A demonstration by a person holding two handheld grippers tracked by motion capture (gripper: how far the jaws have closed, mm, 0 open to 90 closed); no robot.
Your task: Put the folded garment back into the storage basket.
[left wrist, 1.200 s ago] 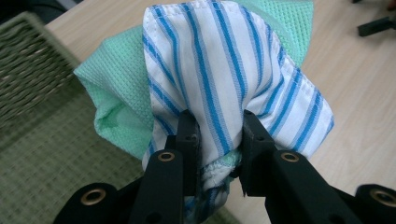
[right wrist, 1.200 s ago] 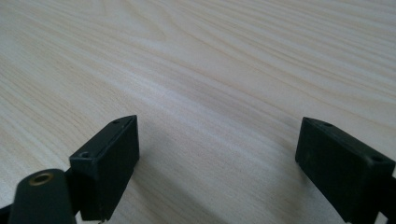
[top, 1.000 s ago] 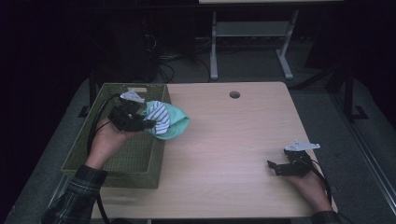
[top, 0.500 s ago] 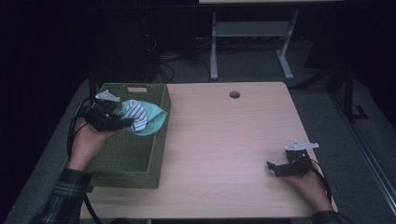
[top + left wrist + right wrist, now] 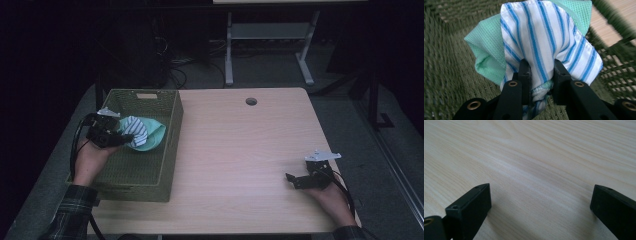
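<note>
Overhead, the left gripper (image 5: 120,138) hangs over the green woven basket (image 5: 170,150) at the table's (image 5: 240,150) left edge, a pale bundle at its tip — hard to read from there. Its own view settles it: both jaws pinch a blue-striped white cloth (image 5: 544,42) wrapped with a mint green cloth (image 5: 486,50). Near the right edge the right gripper (image 5: 295,179) rests low, jaws spread wide over bare wood.

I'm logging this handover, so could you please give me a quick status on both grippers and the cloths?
Left gripper shut on striped cloth and green cloth, over green basket. Right gripper open, empty, low over table. Nothing in the way.
</note>
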